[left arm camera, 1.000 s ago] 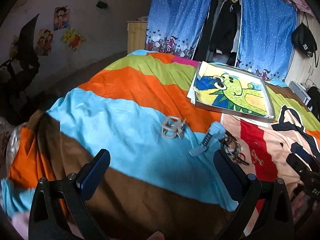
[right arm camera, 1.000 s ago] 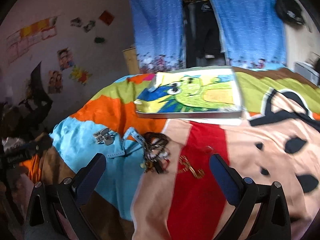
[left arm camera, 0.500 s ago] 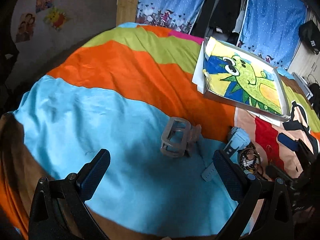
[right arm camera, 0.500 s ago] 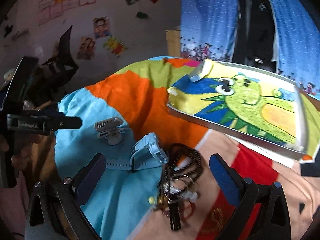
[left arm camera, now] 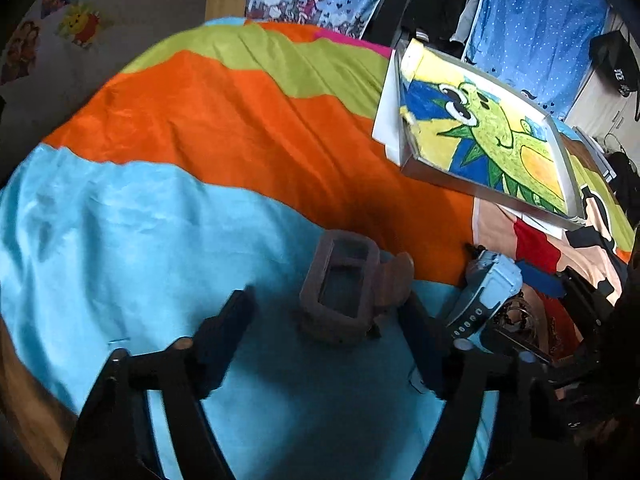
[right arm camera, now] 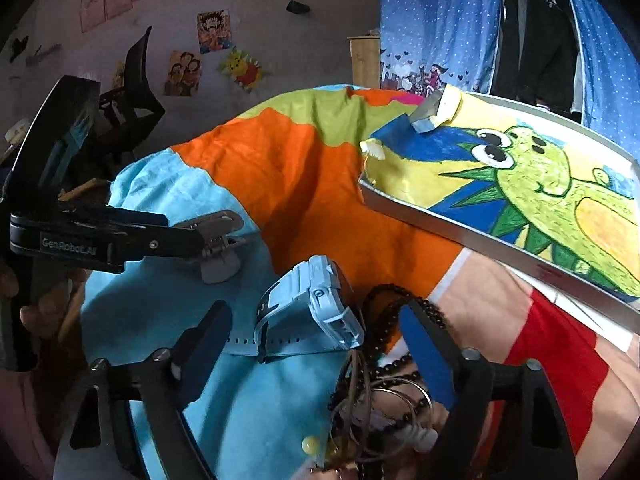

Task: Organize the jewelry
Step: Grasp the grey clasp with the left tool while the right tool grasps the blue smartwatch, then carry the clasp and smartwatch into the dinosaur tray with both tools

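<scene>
A grey hair claw clip (left arm camera: 344, 284) lies on the light blue band of the bedspread, between the fingers of my left gripper (left arm camera: 324, 312). Those jaws are closing, and the pads stand apart from the clip. In the right wrist view a light blue watch (right arm camera: 312, 300) lies on its side between the fingers of my right gripper (right arm camera: 316, 328). Its jaws are closing too, without pressing on the watch. A tangle of dark bead strings and rings (right arm camera: 384, 380) lies just right of the watch, partly under the right finger. The left gripper's finger (right arm camera: 176, 236) shows beside the clip (right arm camera: 220, 248).
A shallow metal tray (left arm camera: 480, 188) lined with a green dinosaur drawing lies at the back right of the bed; its rim (right arm camera: 480, 240) is close behind the watch. The striped bedspread (left arm camera: 200, 140) stretches left. Blue curtains and a postered wall stand behind.
Both grippers came down and forward to the bedspread. Their jaws have narrowed. The clip now sits between the left fingers and the watch between the right ones.
</scene>
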